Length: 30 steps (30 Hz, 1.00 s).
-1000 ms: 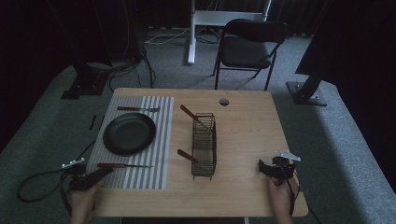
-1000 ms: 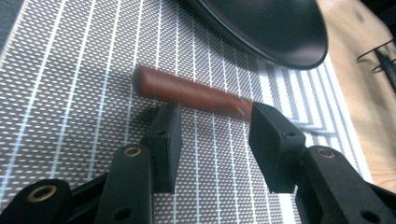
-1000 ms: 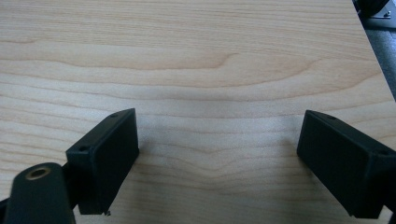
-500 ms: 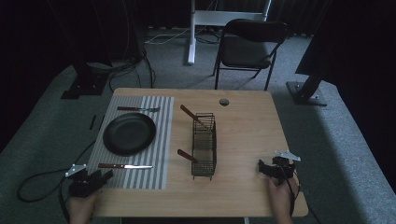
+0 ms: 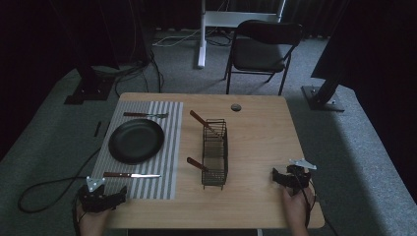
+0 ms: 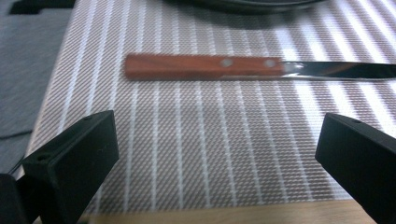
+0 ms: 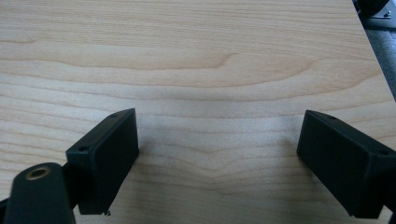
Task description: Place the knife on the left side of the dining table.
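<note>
Just opened, left gripper (image 6: 217, 154) empty, knife (image 6: 205, 67) apparently flat on placemat (image 6: 187, 140).

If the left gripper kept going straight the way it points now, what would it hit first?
Probably the wooden-handled table knife, lying crosswise on the striped placemat just ahead of the open left gripper; depth is uncertain.

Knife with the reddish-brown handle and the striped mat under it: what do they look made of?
Reddish-brown-handled knife: the handle looks like stained wood, matte, fixed by two metal rivets; the blade looks like polished steel, since it mirrors light. Grey-and-white striped placemat: probably woven vinyl or fabric, judging by its fine mesh texture.
</note>
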Available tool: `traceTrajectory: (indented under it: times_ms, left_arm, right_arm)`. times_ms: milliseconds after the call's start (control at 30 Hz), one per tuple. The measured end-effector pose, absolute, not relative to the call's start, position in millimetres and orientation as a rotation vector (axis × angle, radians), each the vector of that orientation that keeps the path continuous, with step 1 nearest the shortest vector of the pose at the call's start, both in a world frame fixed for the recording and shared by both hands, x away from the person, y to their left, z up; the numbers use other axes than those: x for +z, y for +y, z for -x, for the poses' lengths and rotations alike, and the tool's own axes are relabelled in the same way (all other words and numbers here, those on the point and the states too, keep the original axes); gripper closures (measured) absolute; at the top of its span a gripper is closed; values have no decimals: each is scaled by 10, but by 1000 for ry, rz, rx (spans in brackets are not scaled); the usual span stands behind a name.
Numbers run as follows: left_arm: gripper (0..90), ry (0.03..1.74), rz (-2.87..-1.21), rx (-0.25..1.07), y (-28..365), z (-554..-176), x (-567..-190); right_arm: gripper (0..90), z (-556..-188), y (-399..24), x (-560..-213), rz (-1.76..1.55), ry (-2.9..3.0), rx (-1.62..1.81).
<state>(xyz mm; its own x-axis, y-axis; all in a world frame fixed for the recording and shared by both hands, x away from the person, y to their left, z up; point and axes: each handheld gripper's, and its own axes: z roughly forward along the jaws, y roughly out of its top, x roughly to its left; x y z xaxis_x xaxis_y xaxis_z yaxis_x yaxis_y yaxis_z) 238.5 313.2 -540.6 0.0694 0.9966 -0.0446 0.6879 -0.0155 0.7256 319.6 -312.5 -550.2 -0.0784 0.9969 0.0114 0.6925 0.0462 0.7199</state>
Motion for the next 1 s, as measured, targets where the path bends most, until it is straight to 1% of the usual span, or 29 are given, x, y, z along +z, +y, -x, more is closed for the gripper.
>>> traceTrajectory:
  times_ms: [167, 267, 533, 733, 1000]
  left_arm:
    - [4, 1691, -1760, 664, 3102, -2348, -5413]
    - [4, 1696, -1745, 628, 3085, -2339, -5426]
    - [5, 1696, -1754, 663, 3016, -2339, -5453]
    - [5, 1728, -1735, 686, 3026, -2351, -5475]
    - [5, 1730, -1731, 681, 3037, -2348, -5471]
  right_arm:
    - [117, -3196, -3125, -5502, -1695, 1825, 787]
    - [117, -3196, -3125, -5502, -1695, 1825, 787]
    - [117, -3196, -3125, -5502, -1695, 1825, 787]
    - [117, -3196, -3124, -5502, -1695, 1825, 787]
    - [117, -3196, -3125, -5502, -1695, 1825, 787]
